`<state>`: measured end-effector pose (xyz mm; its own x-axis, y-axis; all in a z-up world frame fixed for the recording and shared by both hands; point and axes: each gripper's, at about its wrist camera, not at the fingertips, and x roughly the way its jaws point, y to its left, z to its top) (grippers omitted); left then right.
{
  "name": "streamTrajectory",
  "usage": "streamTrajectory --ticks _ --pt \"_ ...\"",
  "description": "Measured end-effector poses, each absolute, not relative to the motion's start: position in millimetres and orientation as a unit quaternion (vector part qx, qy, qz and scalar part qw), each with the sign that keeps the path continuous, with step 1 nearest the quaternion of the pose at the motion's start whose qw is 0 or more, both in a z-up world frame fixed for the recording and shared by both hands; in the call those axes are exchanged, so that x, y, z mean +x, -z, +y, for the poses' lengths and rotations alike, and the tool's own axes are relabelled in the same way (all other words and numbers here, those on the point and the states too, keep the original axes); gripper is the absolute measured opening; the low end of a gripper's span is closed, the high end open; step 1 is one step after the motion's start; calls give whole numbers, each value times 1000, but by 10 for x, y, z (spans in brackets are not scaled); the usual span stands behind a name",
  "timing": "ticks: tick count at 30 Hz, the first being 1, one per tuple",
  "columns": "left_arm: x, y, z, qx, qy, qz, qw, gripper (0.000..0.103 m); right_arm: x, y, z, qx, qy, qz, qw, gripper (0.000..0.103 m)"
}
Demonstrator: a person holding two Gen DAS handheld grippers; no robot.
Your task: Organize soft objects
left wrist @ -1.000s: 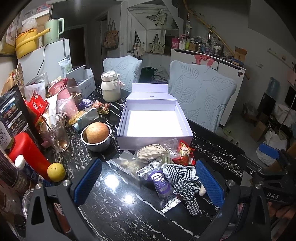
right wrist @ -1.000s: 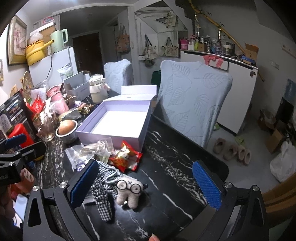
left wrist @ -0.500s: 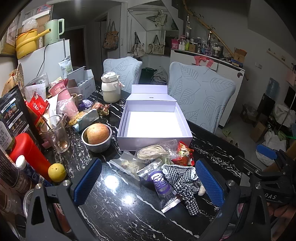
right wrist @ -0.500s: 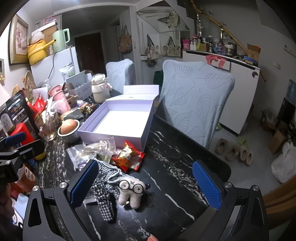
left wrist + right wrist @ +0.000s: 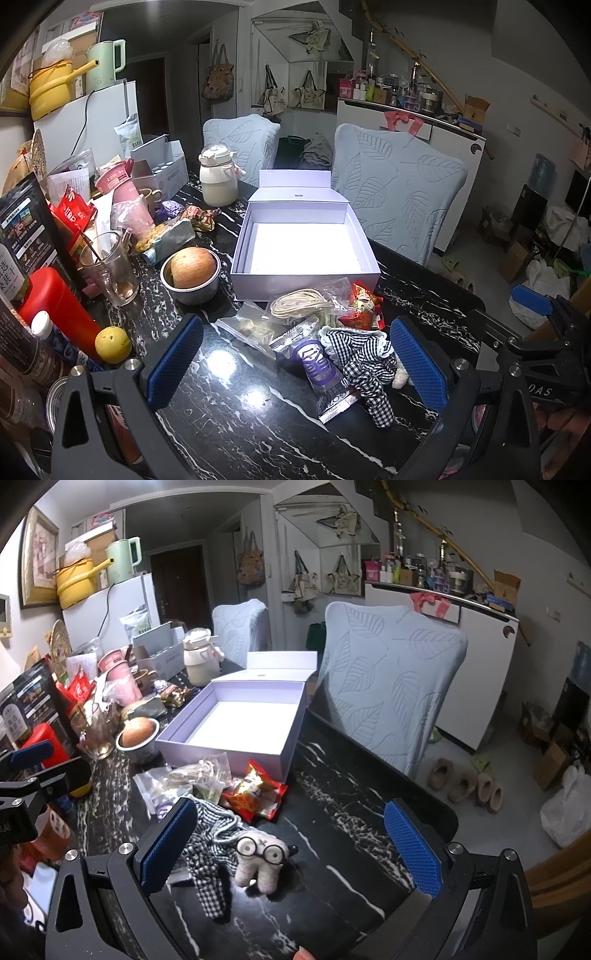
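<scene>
Grippers both wide open and empty, left gripper (image 5: 295,358) and right gripper (image 5: 291,845) barely shifted over the last second, hovering above checked cloth (image 5: 207,853) and plush toy (image 5: 260,860) on table before empty box (image 5: 236,727); nothing packed yet.
</scene>
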<state>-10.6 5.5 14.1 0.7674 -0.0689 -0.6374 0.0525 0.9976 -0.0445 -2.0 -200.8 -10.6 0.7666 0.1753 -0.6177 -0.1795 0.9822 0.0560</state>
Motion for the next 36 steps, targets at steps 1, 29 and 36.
streamTrajectory --ticks 1,29,36 --pt "-106 -142 55 -12 32 340 940 103 -21 105 -2011 -3 -94 329 940 103" --pt "-24 179 -24 -23 27 366 930 103 40 384 -2133 12 -141 350 926 103" --pt "-63 452 62 -40 24 393 918 103 14 602 -2054 5 -169 369 914 94"
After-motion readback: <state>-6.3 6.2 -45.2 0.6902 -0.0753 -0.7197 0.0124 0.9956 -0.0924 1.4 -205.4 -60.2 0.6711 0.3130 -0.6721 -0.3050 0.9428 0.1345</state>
